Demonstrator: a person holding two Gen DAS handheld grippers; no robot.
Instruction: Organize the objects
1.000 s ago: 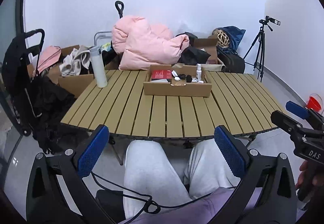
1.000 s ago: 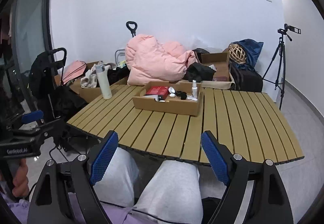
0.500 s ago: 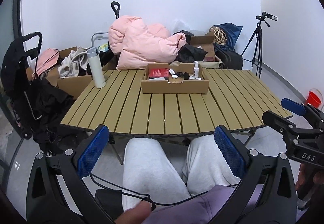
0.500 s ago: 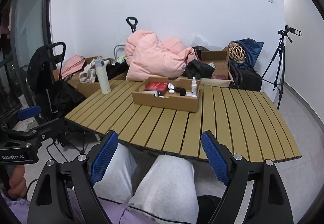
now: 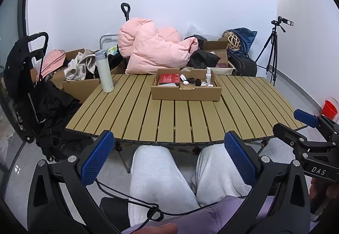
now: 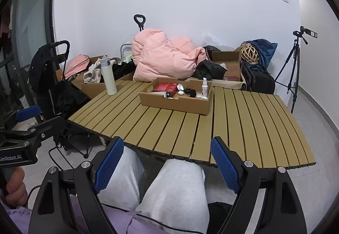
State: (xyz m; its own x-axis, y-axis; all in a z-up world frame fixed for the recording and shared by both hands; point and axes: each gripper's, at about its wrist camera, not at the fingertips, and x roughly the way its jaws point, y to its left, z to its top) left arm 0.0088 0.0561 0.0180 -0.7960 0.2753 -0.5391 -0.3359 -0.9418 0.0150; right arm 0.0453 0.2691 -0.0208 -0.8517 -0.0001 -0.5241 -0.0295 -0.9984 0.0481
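Note:
A shallow cardboard box (image 5: 186,93) (image 6: 175,102) sits on the far half of a slatted tan table (image 5: 182,115) (image 6: 243,119). Inside it lie a red booklet (image 5: 169,78) (image 6: 165,87), a small white spray bottle (image 5: 208,74) (image 6: 204,85), white round pieces and small black items. A white thermos (image 5: 104,71) (image 6: 108,76) stands at the table's far left corner. My left gripper (image 5: 169,159) and right gripper (image 6: 167,164) both hang open and empty over a seated person's grey-trousered knees, short of the table's near edge.
Behind the table are a pink duvet (image 5: 156,51), cardboard boxes of clothes (image 5: 80,83), a black cart (image 5: 23,77), dark bags and a tripod (image 5: 273,49). A red bucket (image 5: 329,109) stands on the floor at right. A black cable (image 5: 131,200) crosses the lap.
Both views have shifted only slightly; the table and box sit a little differently in frame. Both grippers stay open and empty over the knees.

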